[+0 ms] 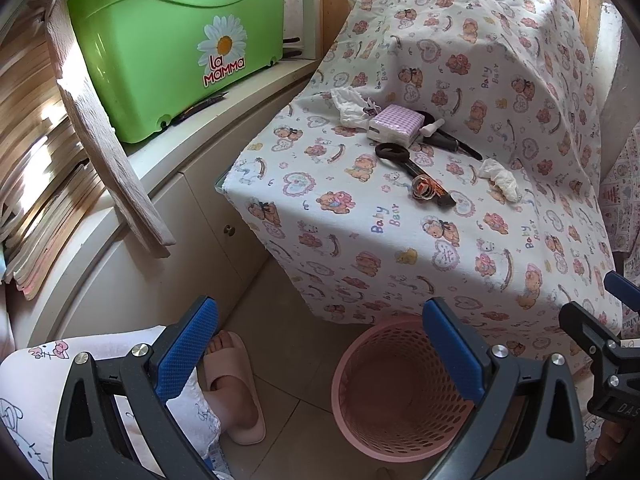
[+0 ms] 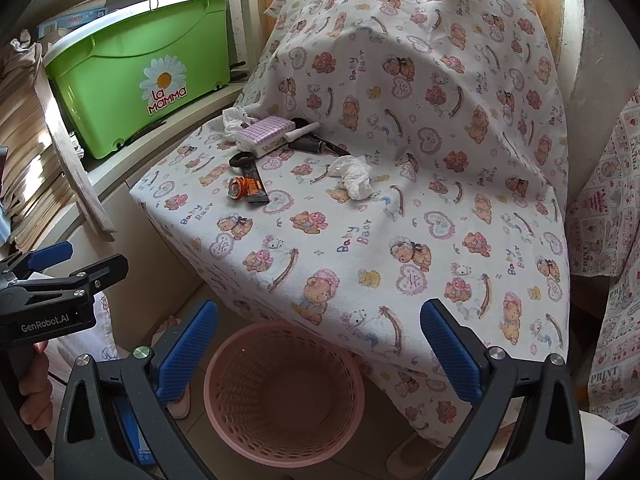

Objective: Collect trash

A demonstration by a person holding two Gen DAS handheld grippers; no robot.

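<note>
1. The left hand-held gripper (image 1: 320, 344) is nearest, its blue-padded fingers (image 1: 188, 344) spread wide and holding nothing.
2. The right hand-held gripper (image 2: 320, 344) is likewise spread wide with nothing between its pads.
3. Just past both stands the pink mesh wastebasket (image 2: 352, 376) on the floor, at the foot of the worktop (image 2: 360, 240), which is draped in a teddy-bear cloth.
4. A foot in a pale slipper (image 1: 236, 384) is on the floor left of the wastebasket.
5. On the worktop, above and beyond the wastebasket, lies a crumpled white tissue (image 2: 354, 176).
6. Left of that tissue sit a small orange wrapper roll (image 2: 237, 188) and black scissors (image 1: 408, 164).
7. Farther back is a purple-checked tissue pack (image 2: 264, 134), with a second crumpled tissue (image 2: 234, 118) just behind it.
8. Farthest, left of the worktop, a green "La Mamma" tub (image 2: 136, 72) rests on a cabinet ledge.
</note>
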